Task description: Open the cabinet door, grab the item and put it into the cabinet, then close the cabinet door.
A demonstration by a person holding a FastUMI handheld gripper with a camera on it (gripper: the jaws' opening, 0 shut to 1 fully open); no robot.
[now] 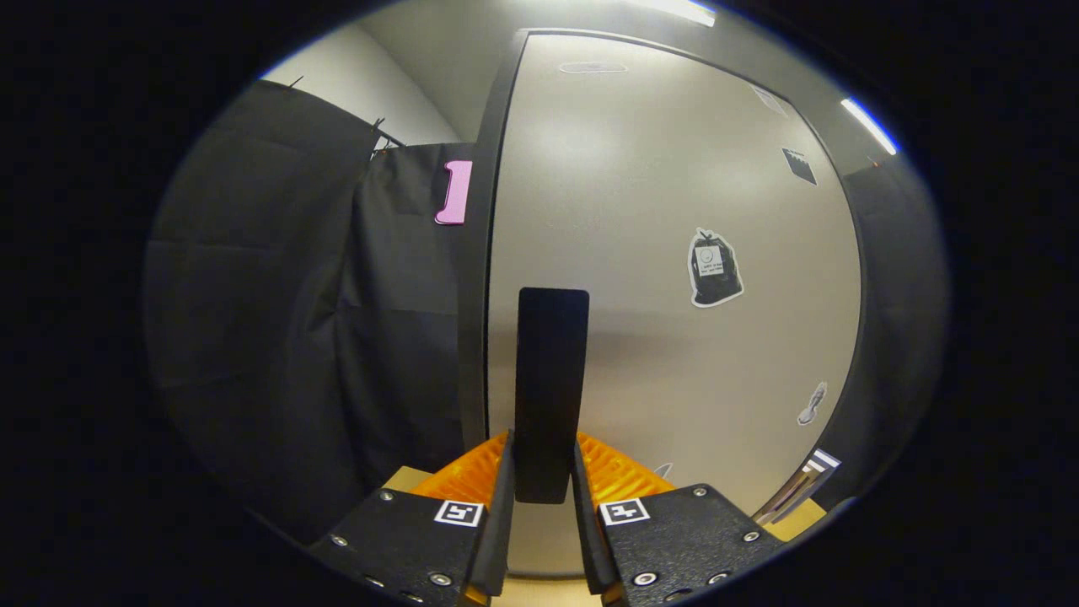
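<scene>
Fingers (544, 497) clamped on black door handle (551, 388) of closed cabinet door (674, 211), near its left edge. Opening step, probably; next, pull outward along hinge arc. Item unseen.

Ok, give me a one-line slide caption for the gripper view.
Gripper shut on the black handle of the grey cabinet door.

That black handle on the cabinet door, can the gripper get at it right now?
Yes, it looks so. The gripper already has the black handle between its two orange fingers, which seem to press on it from both sides. Nothing stands in the way, and the cabinet door looks closed.
</scene>
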